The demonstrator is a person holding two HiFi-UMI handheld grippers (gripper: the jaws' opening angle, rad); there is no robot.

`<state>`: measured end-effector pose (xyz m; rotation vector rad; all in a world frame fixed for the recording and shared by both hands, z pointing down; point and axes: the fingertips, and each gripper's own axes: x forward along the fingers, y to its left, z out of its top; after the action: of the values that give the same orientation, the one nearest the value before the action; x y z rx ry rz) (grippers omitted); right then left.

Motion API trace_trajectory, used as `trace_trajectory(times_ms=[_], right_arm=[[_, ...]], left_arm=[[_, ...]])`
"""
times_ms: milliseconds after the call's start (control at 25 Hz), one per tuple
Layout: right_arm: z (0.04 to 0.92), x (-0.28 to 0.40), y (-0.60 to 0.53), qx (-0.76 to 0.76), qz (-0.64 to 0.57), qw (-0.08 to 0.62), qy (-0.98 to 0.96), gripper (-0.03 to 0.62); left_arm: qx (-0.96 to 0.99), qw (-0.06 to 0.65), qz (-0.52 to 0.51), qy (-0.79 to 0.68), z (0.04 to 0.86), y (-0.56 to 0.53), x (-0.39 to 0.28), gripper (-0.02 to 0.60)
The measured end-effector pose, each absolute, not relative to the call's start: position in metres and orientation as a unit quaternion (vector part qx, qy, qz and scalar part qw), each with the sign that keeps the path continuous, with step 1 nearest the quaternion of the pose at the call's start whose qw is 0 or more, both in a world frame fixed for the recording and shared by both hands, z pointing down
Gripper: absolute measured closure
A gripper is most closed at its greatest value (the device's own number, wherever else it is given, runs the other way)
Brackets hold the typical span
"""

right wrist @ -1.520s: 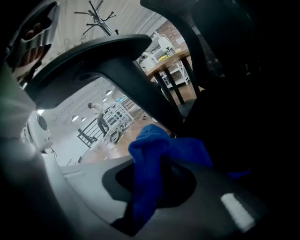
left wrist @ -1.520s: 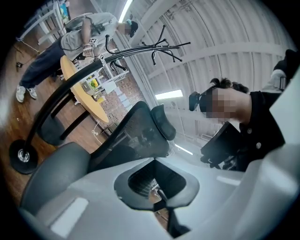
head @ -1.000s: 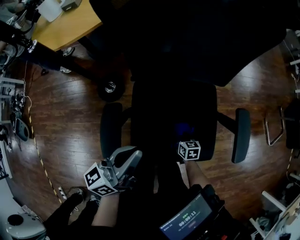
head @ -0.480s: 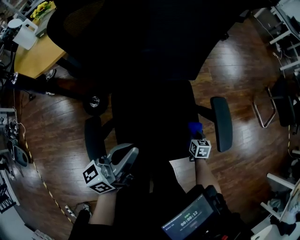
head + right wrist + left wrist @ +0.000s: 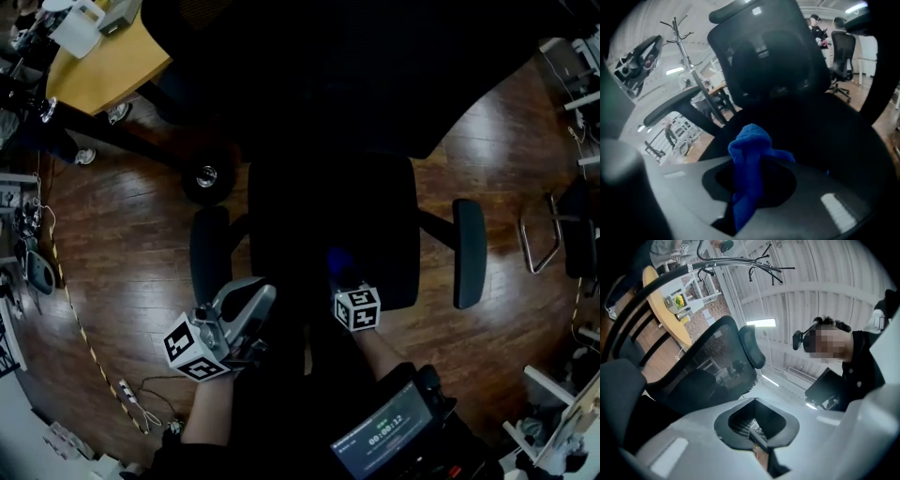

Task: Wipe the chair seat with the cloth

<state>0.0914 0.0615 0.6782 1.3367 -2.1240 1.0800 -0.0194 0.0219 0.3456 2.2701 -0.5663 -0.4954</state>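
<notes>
Blue terry cloth [image 5: 749, 145] stands bunched between the jaws of the right gripper [image 5: 751, 190], which pinch its lower fold so that a soft knot sticks out past the tips. In the head view this gripper hangs over the front part of the chair seat [image 5: 375, 216], left of centre, with the cloth low over the upholstery; whether it actually presses on the fabric I cannot tell, the seat being so dark. To wipe well, the pinch should stay firm and the gripper should tilt so that the knot, not the hard jaw tips, bears on the surface. Long overlapping passes from the front edge toward the rear would cover the seat, with extra care at the side edges beside the right armrest [image 5: 469, 253] and the left armrest [image 5: 208, 255]. The left gripper [image 5: 242, 314] sits off the seat's front left corner with its jaws pressed together on nothing, and it could steady the chair, which may roll or swivel on the glossy wooden floor [image 5: 122, 244] under a hard push. Farther off, the mesh backrest [image 5: 768, 51] rises behind the seat and limits the far end of each stroke, and a yellow table [image 5: 112, 61] lies well beyond.
</notes>
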Motion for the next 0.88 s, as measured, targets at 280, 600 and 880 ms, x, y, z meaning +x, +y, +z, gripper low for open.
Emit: trace_trajectory(times_ms=[280,600,880], right_arm=[[0.685,-0.091,0.109,0.326,0.403,0.227,-0.824,0.536],[0.708,-0.138,0.133,0.273,0.408,0.241,-0.837,0.536],[0.716,-0.073,0.132,0.338,0.421,0.224,-0.811,0.537]], left_arm=[[0.868,0.359,-0.2,-0.28,0.35,0.036,-0.073,0.578],[0.863,0.362,-0.192,-0.296,0.365,0.047,-0.094,0.578],[0.877,0.366,-0.181,-0.251,0.361,0.05,-0.061,0.578]])
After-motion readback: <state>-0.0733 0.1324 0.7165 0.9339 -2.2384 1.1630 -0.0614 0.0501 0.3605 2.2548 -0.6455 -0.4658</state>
